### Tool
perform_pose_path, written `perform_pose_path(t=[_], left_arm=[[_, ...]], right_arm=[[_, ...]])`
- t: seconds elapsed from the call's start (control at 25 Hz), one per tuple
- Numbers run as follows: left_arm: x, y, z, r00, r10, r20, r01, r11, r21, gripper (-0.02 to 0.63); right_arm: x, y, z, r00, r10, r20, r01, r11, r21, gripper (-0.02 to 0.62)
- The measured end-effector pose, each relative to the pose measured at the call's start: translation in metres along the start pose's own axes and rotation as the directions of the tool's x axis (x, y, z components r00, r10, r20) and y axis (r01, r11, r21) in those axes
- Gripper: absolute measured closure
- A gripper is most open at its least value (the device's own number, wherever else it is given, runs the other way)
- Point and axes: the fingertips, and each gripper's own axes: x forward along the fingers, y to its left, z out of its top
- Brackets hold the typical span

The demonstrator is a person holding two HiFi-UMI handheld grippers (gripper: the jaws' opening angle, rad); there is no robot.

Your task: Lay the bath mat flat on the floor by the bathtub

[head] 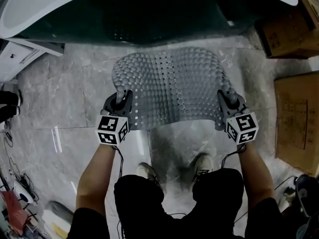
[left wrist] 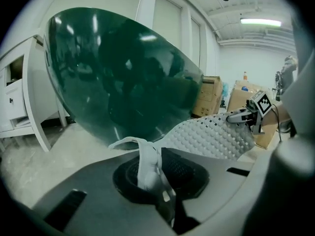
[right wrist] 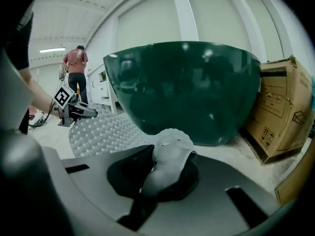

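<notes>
The left tongs point(head: 119, 94) and right tongs point(head: 228, 94) each clench a near corner of the mat point(head: 169, 83), so it spreads flat over the floor point(head: 75, 93) by the tub point(head: 149, 14).

No legible text; cardboard box point(head: 296, 118) print unreadable.

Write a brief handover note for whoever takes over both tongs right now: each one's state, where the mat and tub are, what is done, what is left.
Left tongs: shut on the bath mat at its near left corner.
Right tongs: shut on its near right corner.
Mat: spread between them, bulging upward, over the floor just in front of the bathtub. Whether its far edge touches the floor cannot be told.
Done: mat opened out and lined up by the tub.
Left: lower it until it lies flat, then release both corners.
</notes>
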Motion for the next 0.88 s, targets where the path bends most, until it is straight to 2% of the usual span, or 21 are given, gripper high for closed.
perform_pose_path(t=[0.2,0.36,0.52,0.72,0.88], left_arm=[[0.024,0.017,-0.032,1.0,0.008,0.004,-0.008,1.0,0.012,0.557],[0.037,0.031,-0.055,1.0,0.018,-0.016,-0.018,0.999,0.035,0.554],[0.041,0.044,-0.075,0.998,0.041,-0.049,-0.042,0.999,-0.015,0.552],[0.044,0.06,-0.093,0.993,0.061,-0.099,-0.064,0.997,-0.031,0.545],[0.051,0.071,-0.111,0.981,0.093,-0.168,-0.105,0.992,-0.064,0.534]], right_arm=[[0.029,-0.007,-0.032,1.0,0.019,0.004,-0.018,0.999,-0.035,0.566],[0.05,-0.004,-0.049,0.999,0.036,-0.013,-0.036,0.999,-0.023,0.565],[0.057,-0.006,-0.057,0.999,0.035,-0.035,-0.036,0.999,-0.023,0.565],[0.061,-0.006,-0.058,0.998,0.034,-0.047,-0.035,0.999,-0.036,0.565],[0.063,-0.005,-0.068,0.998,0.02,-0.062,-0.023,0.999,-0.04,0.565]])
